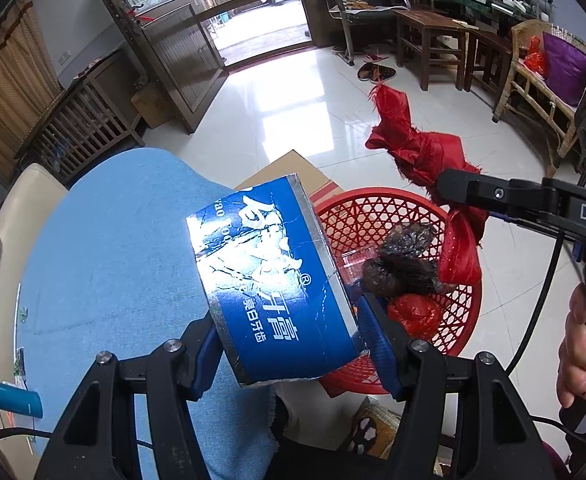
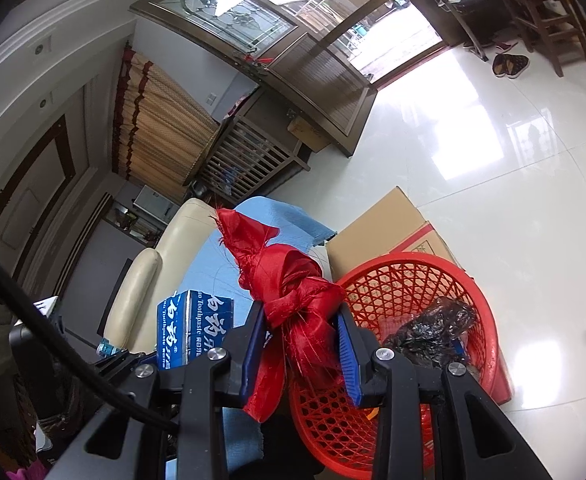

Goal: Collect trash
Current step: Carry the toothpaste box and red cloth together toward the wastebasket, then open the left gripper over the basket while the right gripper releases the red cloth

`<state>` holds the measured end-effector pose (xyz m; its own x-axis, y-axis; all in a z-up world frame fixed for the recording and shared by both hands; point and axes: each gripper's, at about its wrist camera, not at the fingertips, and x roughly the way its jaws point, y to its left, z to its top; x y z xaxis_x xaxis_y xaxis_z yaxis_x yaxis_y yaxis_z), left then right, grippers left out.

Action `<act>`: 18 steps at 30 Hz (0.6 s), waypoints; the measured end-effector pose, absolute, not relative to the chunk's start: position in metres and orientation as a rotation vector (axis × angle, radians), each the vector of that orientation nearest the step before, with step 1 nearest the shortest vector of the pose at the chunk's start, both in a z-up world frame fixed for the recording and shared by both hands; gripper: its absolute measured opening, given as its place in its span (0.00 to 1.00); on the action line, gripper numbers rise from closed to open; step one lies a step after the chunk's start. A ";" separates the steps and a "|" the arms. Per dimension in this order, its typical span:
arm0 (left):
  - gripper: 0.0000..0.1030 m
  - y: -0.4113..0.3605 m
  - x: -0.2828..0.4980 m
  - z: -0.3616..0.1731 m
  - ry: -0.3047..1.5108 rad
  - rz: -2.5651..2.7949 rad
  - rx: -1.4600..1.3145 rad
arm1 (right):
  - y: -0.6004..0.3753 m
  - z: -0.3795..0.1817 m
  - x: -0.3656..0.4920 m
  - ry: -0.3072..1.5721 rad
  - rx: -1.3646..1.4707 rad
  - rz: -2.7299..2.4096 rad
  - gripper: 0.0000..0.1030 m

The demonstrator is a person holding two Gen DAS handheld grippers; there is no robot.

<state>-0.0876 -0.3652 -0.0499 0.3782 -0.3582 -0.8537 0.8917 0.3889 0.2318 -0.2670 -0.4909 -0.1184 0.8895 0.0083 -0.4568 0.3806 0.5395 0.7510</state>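
Trash is in both grips: the left gripper (image 1: 289, 344) pinches a blue toothpaste box (image 1: 271, 280) across its width, and the right gripper (image 2: 301, 344) has its fingers clamped on a knotted red cloth (image 2: 293, 292). Beyond both fingertips sits a red basket (image 2: 489, 320), holding what looks like dark crumpled plastic (image 1: 405, 268).

Toothpaste box (image 1: 277, 280): glossy blue card, silver foil edges, creased. Red ribbon (image 2: 293, 300): shiny satin cloth, frayed. Basket (image 1: 373, 216): red plastic lattice. Floor (image 1: 293, 112): glossy tile. Tablecloth (image 1: 113, 260): matt blue.
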 end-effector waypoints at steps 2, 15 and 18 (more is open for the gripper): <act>0.64 -0.366 -0.087 -0.049 0.811 -0.926 0.787 | -0.492 -0.118 -0.268 0.441 0.991 -0.230 0.37; 0.68 -0.360 -0.080 -0.045 0.831 -0.906 0.762 | -0.501 -0.122 -0.273 0.446 1.053 -0.245 0.66; 0.68 -0.351 -0.075 -0.036 0.820 -0.870 0.741 | -0.502 -0.119 -0.275 0.437 1.048 -0.244 0.66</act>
<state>-0.0755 -0.3515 -0.0361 0.3955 -0.3534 -0.8478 0.8671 0.4479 0.2178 -0.2746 -0.5019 -0.1194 0.8883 0.0113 -0.4592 0.3973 0.4828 0.7804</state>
